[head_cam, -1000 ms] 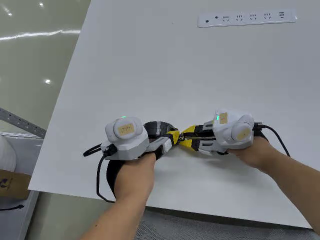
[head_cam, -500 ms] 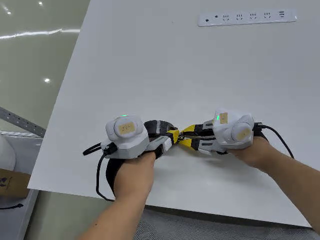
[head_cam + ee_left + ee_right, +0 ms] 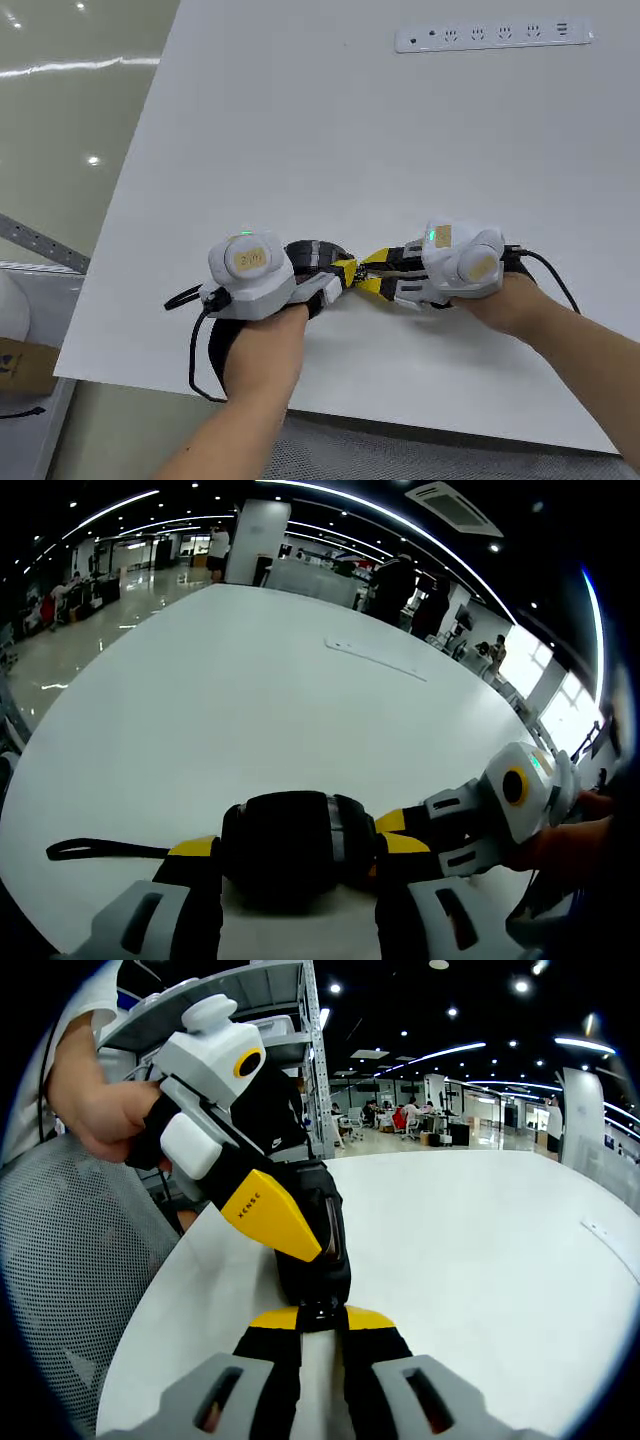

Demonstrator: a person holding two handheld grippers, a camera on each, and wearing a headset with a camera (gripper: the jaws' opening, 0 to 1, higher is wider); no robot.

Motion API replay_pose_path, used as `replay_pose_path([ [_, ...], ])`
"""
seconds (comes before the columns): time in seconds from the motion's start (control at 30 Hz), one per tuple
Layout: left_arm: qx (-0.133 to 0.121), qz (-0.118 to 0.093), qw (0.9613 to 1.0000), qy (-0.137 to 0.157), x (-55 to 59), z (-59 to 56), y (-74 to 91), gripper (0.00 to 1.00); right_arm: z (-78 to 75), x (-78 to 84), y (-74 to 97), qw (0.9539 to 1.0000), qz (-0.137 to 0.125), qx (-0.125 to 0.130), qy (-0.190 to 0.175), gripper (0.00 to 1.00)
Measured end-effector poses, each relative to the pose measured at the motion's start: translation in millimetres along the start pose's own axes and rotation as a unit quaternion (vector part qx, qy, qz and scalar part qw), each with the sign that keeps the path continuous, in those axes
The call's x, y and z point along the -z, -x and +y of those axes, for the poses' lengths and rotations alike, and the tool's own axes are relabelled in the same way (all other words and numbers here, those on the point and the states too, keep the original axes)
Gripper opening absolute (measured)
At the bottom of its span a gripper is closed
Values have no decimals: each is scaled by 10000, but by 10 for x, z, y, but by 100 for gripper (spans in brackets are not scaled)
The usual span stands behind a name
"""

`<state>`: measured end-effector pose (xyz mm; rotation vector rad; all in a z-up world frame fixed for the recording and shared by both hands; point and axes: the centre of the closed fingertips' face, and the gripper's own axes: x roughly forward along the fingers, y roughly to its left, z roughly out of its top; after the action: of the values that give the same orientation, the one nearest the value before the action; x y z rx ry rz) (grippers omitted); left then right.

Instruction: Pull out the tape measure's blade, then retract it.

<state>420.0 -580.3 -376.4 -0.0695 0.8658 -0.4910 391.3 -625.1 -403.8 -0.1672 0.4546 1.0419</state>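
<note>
A black tape measure [image 3: 310, 252] lies near the front edge of the white table [image 3: 300, 120]. My left gripper [image 3: 325, 270] is shut on its body, and in the left gripper view the case [image 3: 285, 830] sits between the yellow-tipped jaws of that gripper [image 3: 297, 848]. My right gripper [image 3: 368, 272] faces it from the right. In the right gripper view its narrow jaws are closed on the blade's end hook [image 3: 322, 1310] at the case mouth [image 3: 312, 1230]. No length of blade shows outside the case. The left gripper's yellow finger [image 3: 270, 1215] lies along the case.
A white power strip [image 3: 494, 35] lies at the table's far right. The tape measure's black wrist strap [image 3: 100, 850] trails to the left. A black cable [image 3: 548, 270] runs from the right gripper. The table's front edge [image 3: 300, 395] is just behind both hands.
</note>
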Motion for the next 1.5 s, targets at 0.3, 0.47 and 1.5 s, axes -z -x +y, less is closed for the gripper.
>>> replay_pose_path([
  [0.3,49,-19,9999,-110,-7,-5,-7,60,-7,0,1,10000,37,13,-16,14],
  [0.47,113,-61,9998,-161,-9,-8,-4,60,-10,-6,3,9999,94,21,-61,14],
  [1.5,542,-53,9967,-604,-10,150,236,69,17,-93,276,9983,165,282,-475,30],
])
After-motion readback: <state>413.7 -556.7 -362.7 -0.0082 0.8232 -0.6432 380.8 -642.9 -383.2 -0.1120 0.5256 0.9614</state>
